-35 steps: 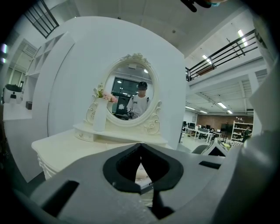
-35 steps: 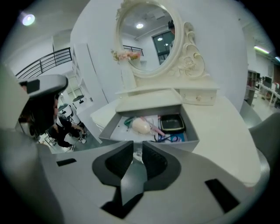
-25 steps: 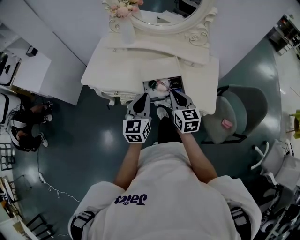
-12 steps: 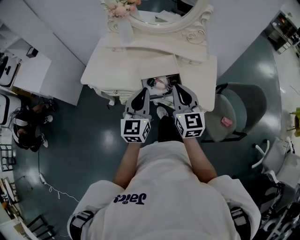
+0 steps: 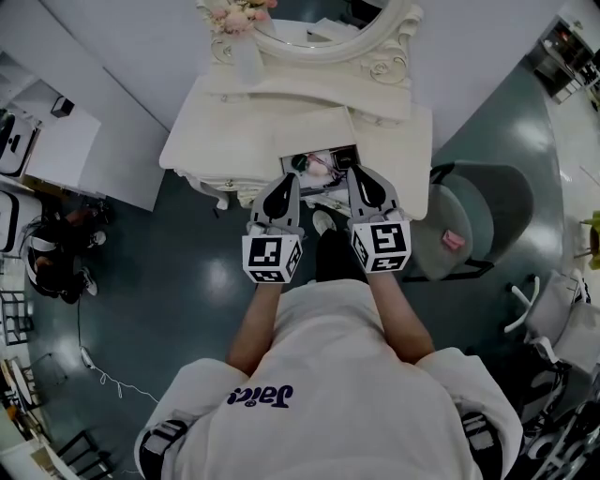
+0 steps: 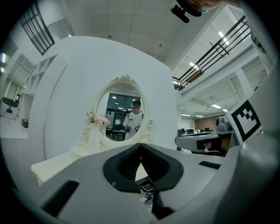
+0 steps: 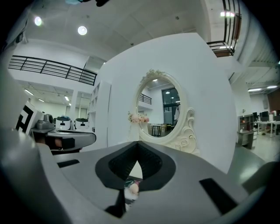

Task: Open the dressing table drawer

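The cream dressing table (image 5: 202, 131) stands ahead of me, and its middle drawer (image 5: 284, 165) is pulled out with several small items inside. My left gripper (image 5: 284, 183) hovers at the drawer's front left, jaws shut and empty. My right gripper (image 5: 359, 175) hovers at its front right, also shut on nothing. In the left gripper view the left gripper (image 6: 141, 151) points level at the oval mirror (image 6: 124, 111), with drawer contents (image 6: 146, 192) showing below the tips. The right gripper (image 7: 137, 148) faces the mirror (image 7: 164, 109) too, above the drawer items (image 7: 131, 189).
A vase of pink flowers (image 5: 239, 23) and the ornate oval mirror (image 5: 323, 28) stand at the table's back. A grey chair (image 5: 469, 225) is close on the right. A white desk (image 5: 66, 141) and a seated person (image 5: 52, 253) are on the left.
Both grippers have lifted a little above the drawer front. The drawer stays pulled out.
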The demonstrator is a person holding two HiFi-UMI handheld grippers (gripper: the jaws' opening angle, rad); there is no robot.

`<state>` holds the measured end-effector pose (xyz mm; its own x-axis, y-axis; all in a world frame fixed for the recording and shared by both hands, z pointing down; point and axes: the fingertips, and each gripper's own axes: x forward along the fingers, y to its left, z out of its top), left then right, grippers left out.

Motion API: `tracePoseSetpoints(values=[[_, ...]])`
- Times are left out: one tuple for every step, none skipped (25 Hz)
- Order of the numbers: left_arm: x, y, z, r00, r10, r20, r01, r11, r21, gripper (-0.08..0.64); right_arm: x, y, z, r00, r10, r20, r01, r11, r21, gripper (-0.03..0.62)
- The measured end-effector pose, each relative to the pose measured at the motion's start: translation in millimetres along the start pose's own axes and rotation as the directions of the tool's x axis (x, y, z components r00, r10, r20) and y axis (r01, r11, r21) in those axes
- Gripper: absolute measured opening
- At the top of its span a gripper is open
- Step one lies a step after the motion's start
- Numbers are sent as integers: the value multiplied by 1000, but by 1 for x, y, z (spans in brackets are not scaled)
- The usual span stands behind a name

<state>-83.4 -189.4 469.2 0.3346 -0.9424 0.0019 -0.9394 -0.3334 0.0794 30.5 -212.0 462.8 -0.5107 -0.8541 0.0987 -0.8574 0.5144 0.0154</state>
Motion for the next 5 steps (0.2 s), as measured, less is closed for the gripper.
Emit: tracePoseSetpoints(values=[[1, 0, -1, 1000, 0, -3, 0, 1000, -2, 15, 1, 0, -1, 1000, 7, -3, -7, 1000, 0, 9], [2, 0, -2, 1000, 1, -6, -1, 1000, -4, 15, 3, 1, -2, 1000, 19, -7, -19, 1000, -1, 9], [3, 1, -3, 1000, 2, -8, -2, 1000, -5, 15, 5, 1, -4, 999, 31, -12, -31, 1000, -1, 9], [4, 2, -4, 1000, 4, -11, -4, 1000, -7, 15, 7, 2, -5, 999, 44, -18, -44, 999, -1, 9], [5, 3, -5, 1000, 6, -15, -6, 1000, -9, 15, 9, 3, -7, 998, 57, -24, -57, 998, -2, 9]])
